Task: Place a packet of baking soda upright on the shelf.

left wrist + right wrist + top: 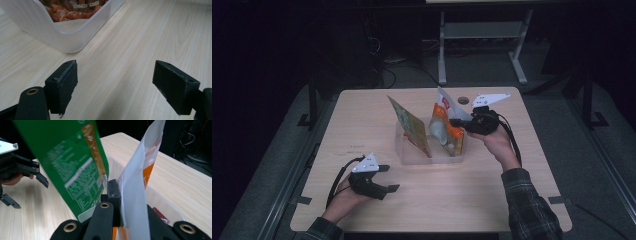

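Nearest to the person, the left gripper (388,178) rests low over the table (362,107) with its jaws wide apart and nothing between them. In the left gripper view there is bare wood between the two black pads, and the corner of the bin (67,37) lies a little ahead.

Farther on, the clear bin (409,150) stands in the middle of the table. A green pack (409,125) stands in its left part and leans to the left. Beside it, in the right part, is the orange and white pouch (444,125), upright, with its lower end inside the bin.

The right gripper (457,121) comes from the right side and has its jaws closed tight on the upper white edge of the pouch (133,192). The green pack (72,167) is just beside it.

I judge that the step in hand is placing the pouch into the bin next to the green pack. The next move should be to open the right jaws, but only if the pouch can stand or lean without falling over the rim. Then the gripper must go back without touching the green pack.
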Demonstrator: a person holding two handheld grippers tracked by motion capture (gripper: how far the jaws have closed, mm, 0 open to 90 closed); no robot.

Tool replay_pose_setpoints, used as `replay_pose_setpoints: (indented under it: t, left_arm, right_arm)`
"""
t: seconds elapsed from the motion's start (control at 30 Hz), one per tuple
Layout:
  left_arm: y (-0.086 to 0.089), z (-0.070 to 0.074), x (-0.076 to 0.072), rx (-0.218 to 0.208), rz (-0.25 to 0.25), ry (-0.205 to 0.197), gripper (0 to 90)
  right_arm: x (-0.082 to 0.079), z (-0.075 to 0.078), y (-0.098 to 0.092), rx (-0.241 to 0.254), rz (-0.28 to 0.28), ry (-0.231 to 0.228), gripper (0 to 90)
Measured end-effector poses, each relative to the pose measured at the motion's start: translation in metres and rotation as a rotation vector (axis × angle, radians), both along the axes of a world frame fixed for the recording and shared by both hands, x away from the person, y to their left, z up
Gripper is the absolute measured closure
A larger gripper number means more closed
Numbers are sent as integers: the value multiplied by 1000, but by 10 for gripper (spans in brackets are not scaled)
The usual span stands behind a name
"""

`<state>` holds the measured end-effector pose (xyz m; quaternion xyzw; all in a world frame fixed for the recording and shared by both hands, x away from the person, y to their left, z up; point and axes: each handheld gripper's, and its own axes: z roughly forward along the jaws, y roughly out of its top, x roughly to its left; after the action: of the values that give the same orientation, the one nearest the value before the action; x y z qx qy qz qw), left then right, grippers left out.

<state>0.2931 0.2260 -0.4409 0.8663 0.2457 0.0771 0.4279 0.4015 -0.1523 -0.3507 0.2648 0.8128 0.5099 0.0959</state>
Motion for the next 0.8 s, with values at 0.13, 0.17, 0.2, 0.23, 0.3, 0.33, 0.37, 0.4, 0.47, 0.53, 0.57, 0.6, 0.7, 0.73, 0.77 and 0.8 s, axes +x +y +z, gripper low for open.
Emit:
replay_pose_setpoints:
  t: [0.13,0.17,0.2,0.23,0.3,0.33,0.37,0.4,0.47,0.53,0.57,0.6,0.7,0.73,0.77,0.8]
  left_arm:
    - [0,0,0,3,-2,1,198]
    - [0,0,0,3,-2,1,198]
    - [0,0,0,3,-3,0,198]
    - [0,0,-1,3,-3,0,198]
    - [-1,0,0,2,-4,0,198]
    - [-1,-1,0,4,-6,1,198]
    - [-1,-1,0,4,-6,1,198]
    - [-1,-1,0,7,-11,3,198]
    - [-2,-2,0,8,-15,6,198]
    - [-3,-2,0,13,-17,10,198]
    - [-3,-2,1,19,-22,8,198]
    - [-3,-2,1,19,-22,8,198]
    - [-5,0,2,20,-23,2,198]
    - [-5,-1,3,24,-23,1,198]
    - [-5,-1,3,28,-23,3,198]
    - [-5,-1,3,28,-22,5,198]
  right_arm:
    - [0,-5,0,-11,-7,14,899]
    - [1,-7,0,-14,-9,16,898]
    - [1,-8,0,-18,-9,24,898]
    - [1,-9,1,-23,-13,24,898]
    - [1,-10,2,-27,-13,26,897]
    - [1,-10,3,-27,-12,26,895]
    - [1,-10,3,-28,-12,24,893]
    - [1,-10,3,-31,-13,21,890]
    - [1,-10,3,-33,-17,24,880]
    - [0,-9,3,-27,-27,17,822]
    - [0,-8,2,-17,-27,21,769]
    - [-1,-7,2,-13,-28,17,726]
    - [-5,-3,0,-4,-25,-2,624]
    - [-5,-2,0,-4,-24,-4,586]
    - [-6,-2,0,-15,-31,3,547]
    - [-7,-3,0,-21,-36,4,510]
